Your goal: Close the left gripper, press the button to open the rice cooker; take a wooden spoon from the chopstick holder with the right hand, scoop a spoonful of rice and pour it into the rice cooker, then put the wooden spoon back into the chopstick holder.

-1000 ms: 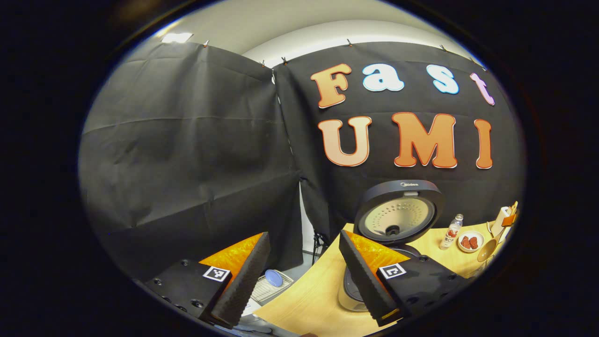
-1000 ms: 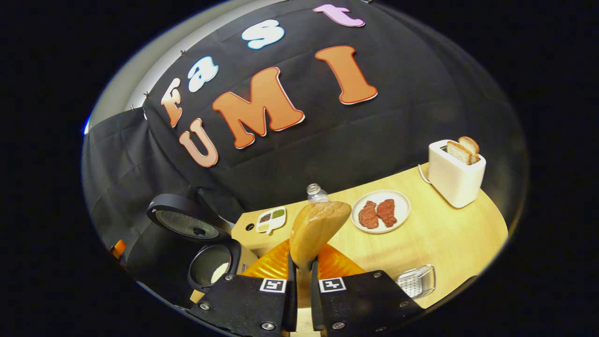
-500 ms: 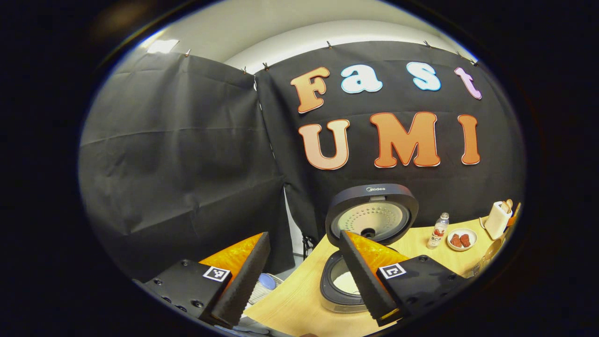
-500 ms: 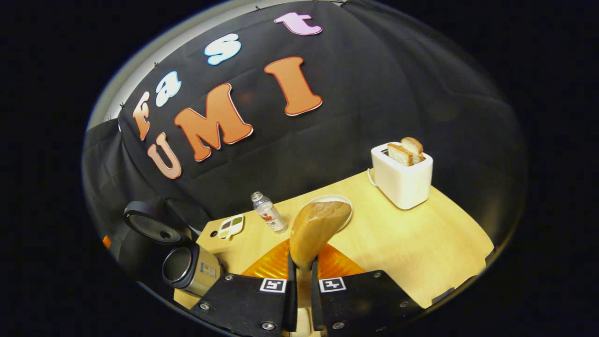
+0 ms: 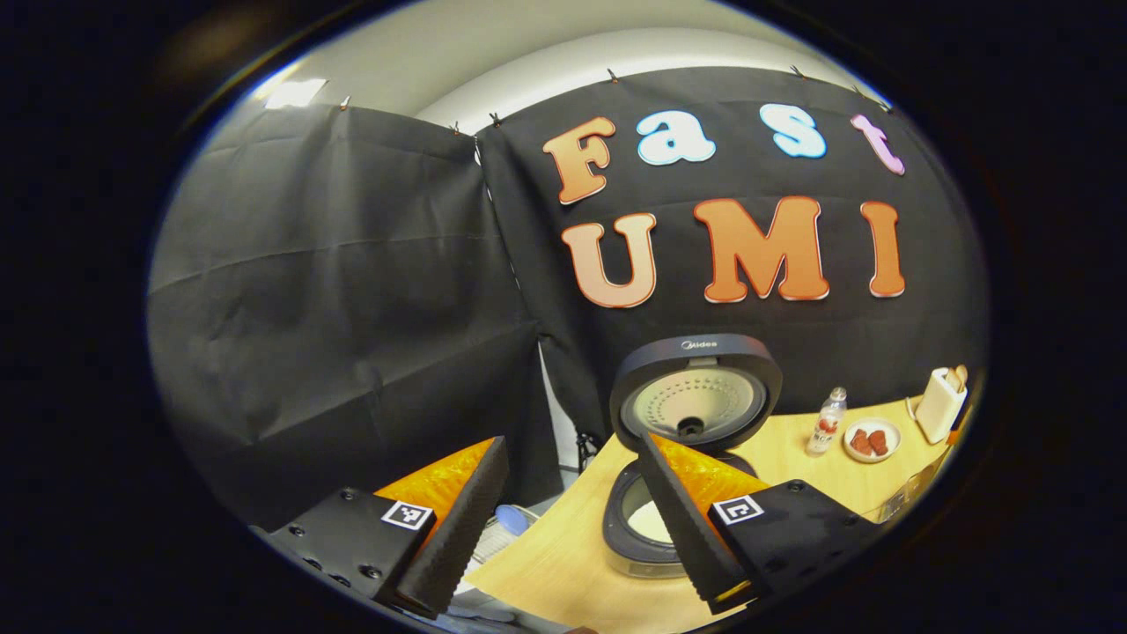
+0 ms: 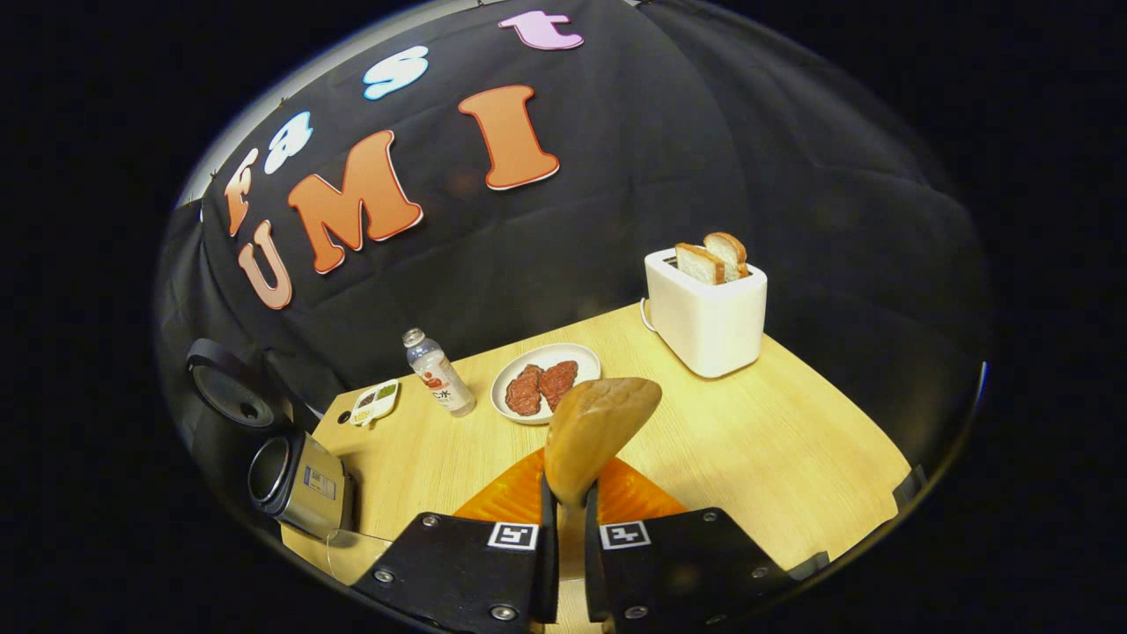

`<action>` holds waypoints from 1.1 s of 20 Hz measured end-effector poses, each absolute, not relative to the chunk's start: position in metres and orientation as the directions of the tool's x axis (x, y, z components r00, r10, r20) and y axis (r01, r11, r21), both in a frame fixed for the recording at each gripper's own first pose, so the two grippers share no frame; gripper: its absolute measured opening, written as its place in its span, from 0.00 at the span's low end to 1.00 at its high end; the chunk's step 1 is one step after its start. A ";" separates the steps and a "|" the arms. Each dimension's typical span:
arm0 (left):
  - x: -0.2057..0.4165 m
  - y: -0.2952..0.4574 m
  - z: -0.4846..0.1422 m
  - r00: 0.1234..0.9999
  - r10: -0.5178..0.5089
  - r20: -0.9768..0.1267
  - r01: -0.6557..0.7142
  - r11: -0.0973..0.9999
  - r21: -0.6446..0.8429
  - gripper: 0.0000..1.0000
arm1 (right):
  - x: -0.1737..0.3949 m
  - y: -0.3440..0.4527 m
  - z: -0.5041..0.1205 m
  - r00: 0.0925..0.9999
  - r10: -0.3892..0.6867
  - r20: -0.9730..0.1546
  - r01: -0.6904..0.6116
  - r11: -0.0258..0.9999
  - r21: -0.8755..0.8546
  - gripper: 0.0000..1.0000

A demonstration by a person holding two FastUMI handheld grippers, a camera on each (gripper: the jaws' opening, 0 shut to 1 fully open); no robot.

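My right gripper (image 6: pixel 563 537) is shut on the handle of the wooden spoon (image 6: pixel 599 427), whose bowl stands upright above the table; I see no rice on the side facing me. The rice cooker (image 6: pixel 299 482) sits at the table's left end with its lid (image 6: pixel 231 394) raised. In the left gripper view the rice cooker (image 5: pixel 634 541) is open just behind my right finger, lid (image 5: pixel 696 392) up, white rice (image 5: pixel 650 521) in the pot. My left gripper (image 5: pixel 572 445) is open and holds nothing.
On the wooden table (image 6: pixel 792 458) stand a small bottle (image 6: pixel 438 383), a plate of meat (image 6: pixel 546 383), a white toaster (image 6: pixel 704 308) with two bread slices, and a small seasoning dish (image 6: pixel 374 401). A wire rack (image 5: pixel 506 524) lies below the table's left edge.
The right gripper has swung away from the cooker with the spoon still held; the cooker slid to the view's left edge. The left gripper stays open and has turned slightly.
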State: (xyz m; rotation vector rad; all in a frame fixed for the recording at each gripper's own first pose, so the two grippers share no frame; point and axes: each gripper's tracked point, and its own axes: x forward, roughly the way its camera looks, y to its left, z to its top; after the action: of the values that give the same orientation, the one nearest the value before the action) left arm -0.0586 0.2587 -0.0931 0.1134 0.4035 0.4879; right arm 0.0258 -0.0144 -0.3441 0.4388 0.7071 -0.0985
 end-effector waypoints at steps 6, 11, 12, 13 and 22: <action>-0.060 0.282 -0.072 0.803 0.492 -0.337 -0.459 0.871 0.178 1.00 | 0.001 -0.014 -0.380 0.688 0.064 -0.723 0.272 0.901 0.339 0.12; -0.042 0.281 -0.069 0.819 0.468 -0.332 -0.447 0.883 0.141 1.00 | -0.021 -0.018 -0.388 0.627 0.089 -0.774 0.317 0.878 0.358 0.18; -0.035 0.278 -0.070 0.828 0.453 -0.331 -0.436 0.891 0.128 1.00 | -0.025 -0.024 -0.390 0.612 0.078 -0.787 0.331 0.878 0.345 0.19; -0.028 0.273 -0.071 0.834 0.436 -0.338 -0.423 0.899 0.115 0.92 | -0.026 -0.034 -0.386 0.611 0.057 -0.790 0.347 0.877 0.332 0.29; 0.076 0.242 -0.039 0.903 0.248 -0.350 -0.257 0.966 0.023 0.92 | -0.015 -0.069 -0.287 0.728 -0.021 -0.686 0.324 0.892 0.316 0.83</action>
State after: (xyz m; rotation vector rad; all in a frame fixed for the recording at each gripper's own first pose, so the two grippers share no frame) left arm 0.0759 0.2421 -0.0390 -0.0242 0.3583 0.2609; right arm -0.0154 -0.0691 -0.2869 0.4385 0.7366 -0.1968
